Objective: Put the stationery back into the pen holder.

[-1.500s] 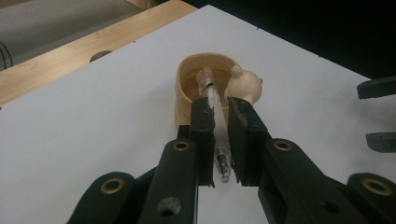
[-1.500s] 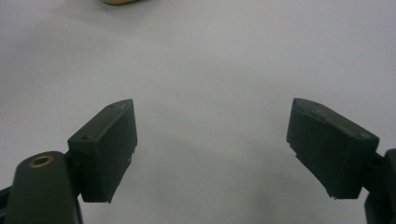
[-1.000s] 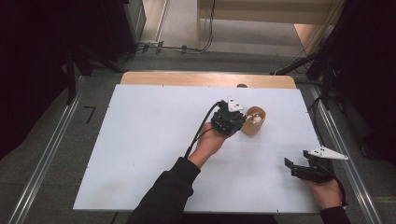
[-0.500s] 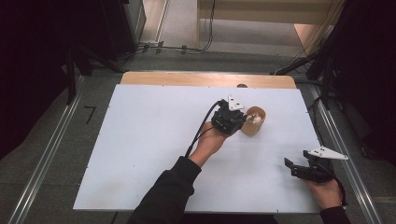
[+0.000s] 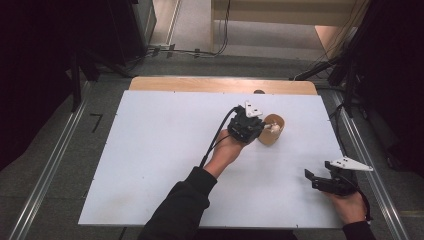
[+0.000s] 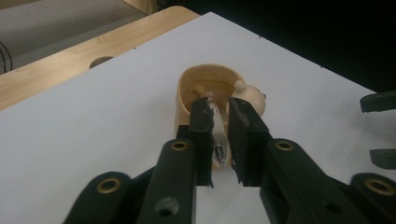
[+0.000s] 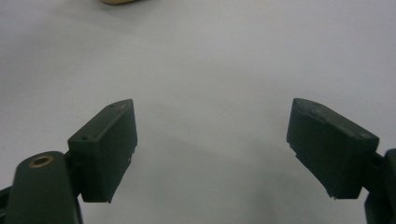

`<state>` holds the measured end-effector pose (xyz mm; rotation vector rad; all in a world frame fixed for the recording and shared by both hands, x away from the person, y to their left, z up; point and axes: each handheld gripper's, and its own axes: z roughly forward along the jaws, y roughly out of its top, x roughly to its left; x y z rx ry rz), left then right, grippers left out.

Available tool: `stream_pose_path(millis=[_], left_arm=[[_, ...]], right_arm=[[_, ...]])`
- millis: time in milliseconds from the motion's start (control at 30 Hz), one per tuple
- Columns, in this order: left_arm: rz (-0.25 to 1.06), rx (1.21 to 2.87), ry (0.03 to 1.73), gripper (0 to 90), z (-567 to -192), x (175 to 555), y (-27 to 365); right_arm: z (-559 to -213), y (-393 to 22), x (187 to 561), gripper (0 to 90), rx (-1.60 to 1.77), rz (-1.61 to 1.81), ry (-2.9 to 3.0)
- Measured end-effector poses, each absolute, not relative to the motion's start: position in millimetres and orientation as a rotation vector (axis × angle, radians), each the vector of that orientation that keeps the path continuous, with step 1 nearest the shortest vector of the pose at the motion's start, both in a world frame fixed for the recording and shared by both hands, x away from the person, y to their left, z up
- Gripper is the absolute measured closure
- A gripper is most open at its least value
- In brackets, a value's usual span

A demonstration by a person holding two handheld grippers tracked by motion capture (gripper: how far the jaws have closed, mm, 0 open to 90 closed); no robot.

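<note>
Change: nothing has shifted since the earlier high views; both hands, the cup and the grippers sit as they did
Left gripper (image 5: 259,127): jaws drawn close together and clamped on a thin clear stick (image 6: 215,133); in the left gripper view the stick runs up between the pads, its far end at the cup's mouth; whether the end goes inside cannot be told
Cup (image 5: 271,130): tan, round, open-topped; on the sheet at about 1 o'clock from its centre, touching or just beside the left gripper's tip; a small rounded knob with a dark dot stands on its side at 3 o'clock in the left gripper view (image 6: 250,93)
Right gripper (image 5: 312,178): jaws wide apart with nothing between them; low over the sheet at about 4 o'clock, well apart from the cup; its own view shows bare sheet between the pads (image 7: 105,149)
Sheet (image 5: 150,150): white, covering most of the table; a strip of wood shows at 12 o'clock
Writing: no brand or label can be read on the cup, stick or grippers; a dark mark like a 7 lies on the floor (image 5: 96,121) at 9 o'clock from the table
</note>
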<state>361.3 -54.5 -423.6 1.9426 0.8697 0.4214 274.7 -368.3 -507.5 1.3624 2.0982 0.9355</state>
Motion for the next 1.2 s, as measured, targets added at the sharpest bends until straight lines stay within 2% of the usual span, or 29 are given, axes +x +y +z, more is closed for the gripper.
stream_pose_path(millis=[233, 500, 733, 1000, 1200], left_arm=[[0.415, 1.943, 0.872, 71.5, -424, 362, -53], [0.408, 1.946, 0.875, 67.0, -424, 362, -53], [0.420, 1.940, 0.894, 46.9, -425, 362, -50], [0.431, 1.946, 0.937, 30.2, -430, 361, -44], [0.443, 1.937, 0.981, 22.9, -435, 358, -34]], right_arm=[[-508, -368, 275, 14.9, 1.361, 0.935, 2.099], [-508, -368, 275, 14.9, 1.362, 0.936, 2.100], [-508, -369, 275, 14.9, 1.358, 0.936, 2.100], [-508, -369, 275, 14.9, 1.359, 0.935, 2.099], [-508, -369, 275, 14.9, 1.359, 0.935, 2.098]])
